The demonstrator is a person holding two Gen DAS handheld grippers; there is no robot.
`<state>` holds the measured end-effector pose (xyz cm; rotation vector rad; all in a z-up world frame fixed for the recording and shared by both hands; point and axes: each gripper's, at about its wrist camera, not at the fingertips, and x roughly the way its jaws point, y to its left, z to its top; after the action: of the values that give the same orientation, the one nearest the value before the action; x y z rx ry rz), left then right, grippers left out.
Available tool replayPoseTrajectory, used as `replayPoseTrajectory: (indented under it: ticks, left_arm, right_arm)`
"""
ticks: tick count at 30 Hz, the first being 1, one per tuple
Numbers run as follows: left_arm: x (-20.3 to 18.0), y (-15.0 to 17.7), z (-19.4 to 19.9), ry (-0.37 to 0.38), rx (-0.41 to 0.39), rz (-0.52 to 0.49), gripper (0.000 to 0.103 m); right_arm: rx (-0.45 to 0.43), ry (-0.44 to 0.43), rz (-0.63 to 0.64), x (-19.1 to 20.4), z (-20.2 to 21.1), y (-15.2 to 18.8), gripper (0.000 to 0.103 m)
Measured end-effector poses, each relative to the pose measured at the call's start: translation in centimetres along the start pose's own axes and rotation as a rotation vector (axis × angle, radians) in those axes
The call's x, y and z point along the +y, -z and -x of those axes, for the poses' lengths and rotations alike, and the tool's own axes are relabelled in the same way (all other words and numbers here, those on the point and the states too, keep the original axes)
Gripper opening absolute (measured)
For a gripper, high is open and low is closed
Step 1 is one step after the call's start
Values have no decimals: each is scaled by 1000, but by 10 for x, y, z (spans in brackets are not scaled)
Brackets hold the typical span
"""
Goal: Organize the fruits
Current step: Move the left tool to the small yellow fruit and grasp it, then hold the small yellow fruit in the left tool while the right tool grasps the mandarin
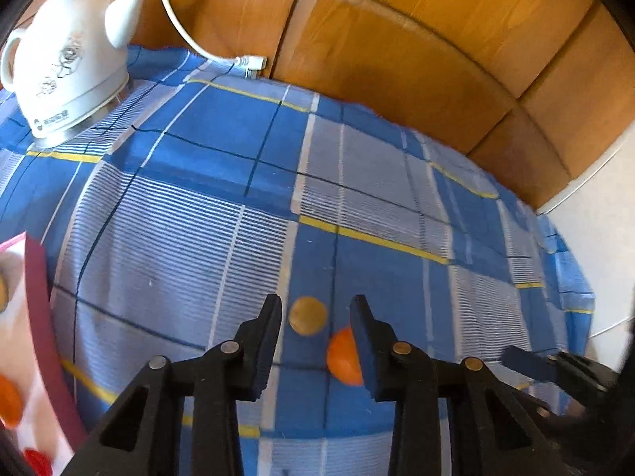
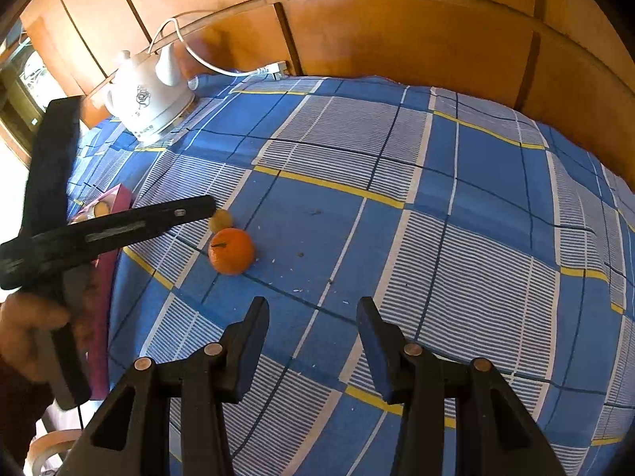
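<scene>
Fruit, loose: one round orange mandarin (image 2: 231, 251) with a short stem, and one small tan-brown round fruit (image 1: 307, 316) touching it, both on the blue checked tablecloth (image 2: 397, 218). Pink-rimmed tray (image 1: 37, 317) at the left edge already shows some fruit. Left gripper (image 1: 315, 311) has its jaws wide apart and empty, bracketing the tan fruit. Right gripper (image 2: 313, 313) likewise gapes, holding nothing, well back from both. Handling, by estimate: light, firm-skinned, prone to roll; grip across the widest middle, gently. White ceramic kettle (image 2: 149, 99) stands far left.

cloth (image 2: 397, 158): woven check | kettle (image 2: 149, 99): glossy ceramic | wall (image 2: 397, 31): polished wood
</scene>
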<state>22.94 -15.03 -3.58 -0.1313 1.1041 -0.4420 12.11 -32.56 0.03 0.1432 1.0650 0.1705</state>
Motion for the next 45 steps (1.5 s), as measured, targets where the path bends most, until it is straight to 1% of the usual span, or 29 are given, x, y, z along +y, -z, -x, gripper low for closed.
replayPoseTrajectory:
  ticks: [1,3,6,7,10,16,19,23,25,27,31,33,34,37,41,45]
  left_arm:
    - [0,-1,-6,-12,13,-11,34]
    - [0,1,-17,-13,52,-27,34]
    - [-1,6,-24,-17,66,-55,34]
    - [-2,8,-23,-26,56,-72,33]
    - [-1,11,-22,-43,46,-87,23]
    - [3,25,-4,-37,5,-76,23]
    - [-5,42,14,-24,-33,-101,23]
    - [-20,75,35,-37,-72,-182,23]
    - [-27,92,40,-48,-78,-219,23]
    - [-31,112,42,-47,-68,-241,23]
    - [-29,138,41,-53,-56,-236,23]
    - [-28,145,40,-52,-59,-226,23]
    - [-27,147,40,-47,-73,-222,24]
    - [-24,148,39,-32,-77,-214,24]
    - [-17,147,39,7,-80,-178,24]
    - [-17,147,39,16,-86,-179,24]
  right_arm:
    - [0,-1,0,0,0,0,47]
    - [6,0,-1,0,-1,0,47]
    - [11,2,-4,-1,-2,0,47]
    - [12,3,-4,-1,-2,0,47]
    - [15,8,-2,0,-3,0,47]
    - [10,21,-9,-3,-3,0,47]
    - [12,31,-15,-5,-4,1,47]
    - [17,39,-14,-6,-6,2,47]
    - [18,41,-12,-6,-7,2,47]
    - [18,37,-9,-5,-8,3,47]
    - [5,2,-2,-2,-7,4,46]
    - [-1,-20,8,1,-8,4,47]
    - [-2,-36,17,3,-9,4,47]
    - [-6,-61,41,9,-11,6,46]
    - [0,-102,61,17,-15,7,48]
    - [13,-125,94,30,-18,6,50]
